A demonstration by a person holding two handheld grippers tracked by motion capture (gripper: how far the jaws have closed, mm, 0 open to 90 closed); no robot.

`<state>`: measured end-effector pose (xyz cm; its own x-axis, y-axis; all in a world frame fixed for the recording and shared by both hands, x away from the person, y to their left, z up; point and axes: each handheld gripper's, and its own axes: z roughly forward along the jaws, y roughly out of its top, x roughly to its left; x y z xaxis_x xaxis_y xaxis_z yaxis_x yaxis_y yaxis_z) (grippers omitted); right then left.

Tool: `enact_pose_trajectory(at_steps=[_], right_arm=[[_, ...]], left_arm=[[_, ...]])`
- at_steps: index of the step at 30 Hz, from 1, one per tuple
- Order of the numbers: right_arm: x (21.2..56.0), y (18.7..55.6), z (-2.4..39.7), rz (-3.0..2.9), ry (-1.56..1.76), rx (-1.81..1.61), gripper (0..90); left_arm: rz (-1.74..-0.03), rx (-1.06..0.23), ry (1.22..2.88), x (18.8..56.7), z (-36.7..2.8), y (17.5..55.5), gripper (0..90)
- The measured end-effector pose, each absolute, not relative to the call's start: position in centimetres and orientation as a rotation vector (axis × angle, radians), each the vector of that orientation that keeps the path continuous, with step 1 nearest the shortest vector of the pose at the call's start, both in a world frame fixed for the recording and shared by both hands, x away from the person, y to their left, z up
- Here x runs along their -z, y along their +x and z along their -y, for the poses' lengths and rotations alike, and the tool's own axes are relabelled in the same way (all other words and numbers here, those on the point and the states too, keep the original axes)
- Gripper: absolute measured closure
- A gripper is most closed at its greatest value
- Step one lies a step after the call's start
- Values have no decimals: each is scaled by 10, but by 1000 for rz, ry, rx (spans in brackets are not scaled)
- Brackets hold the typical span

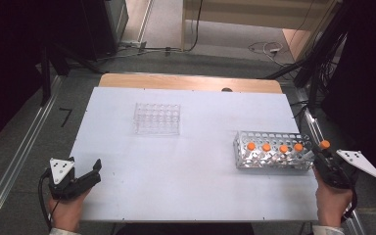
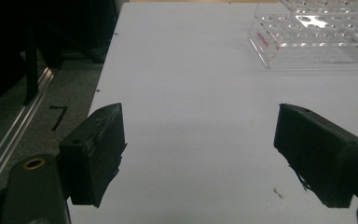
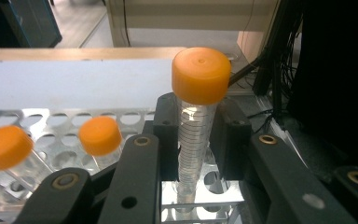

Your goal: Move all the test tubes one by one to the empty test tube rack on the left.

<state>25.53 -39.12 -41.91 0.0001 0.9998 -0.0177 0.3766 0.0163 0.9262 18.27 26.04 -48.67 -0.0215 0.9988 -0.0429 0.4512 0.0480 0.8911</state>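
Orange-capped tube (image 3: pixel 196 116) stands upright at the centre of the right gripper view, its lower end above the metal rack (image 1: pixel 242 147) at the high view's right; judged from this, tilting could snag it on a rack hole. Right gripper (image 3: pixel 195 140) is clenched on its clear barrel. Left gripper (image 2: pixel 200 154) gapes wide, holding nothing, lower left.

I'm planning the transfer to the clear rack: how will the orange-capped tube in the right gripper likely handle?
The tube looks like clear, smooth plastic, so it is probably light and may slip in the right gripper. Round and slender, it would likely roll if laid on the table.
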Motion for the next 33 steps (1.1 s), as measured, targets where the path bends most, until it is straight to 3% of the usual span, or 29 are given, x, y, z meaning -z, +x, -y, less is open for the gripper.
enact_pose_trajectory(at_steps=[11, 33], right_arm=[[390, 228, 385, -1488, 1424, -1058, 713], [405, 201, 320, -1772, 1282, -1080, 712]], left_arm=[[-1580, -926, 1504, 487, -261, 182, 163], [-1567, -921, 1506, 486, -258, 180, 163]])
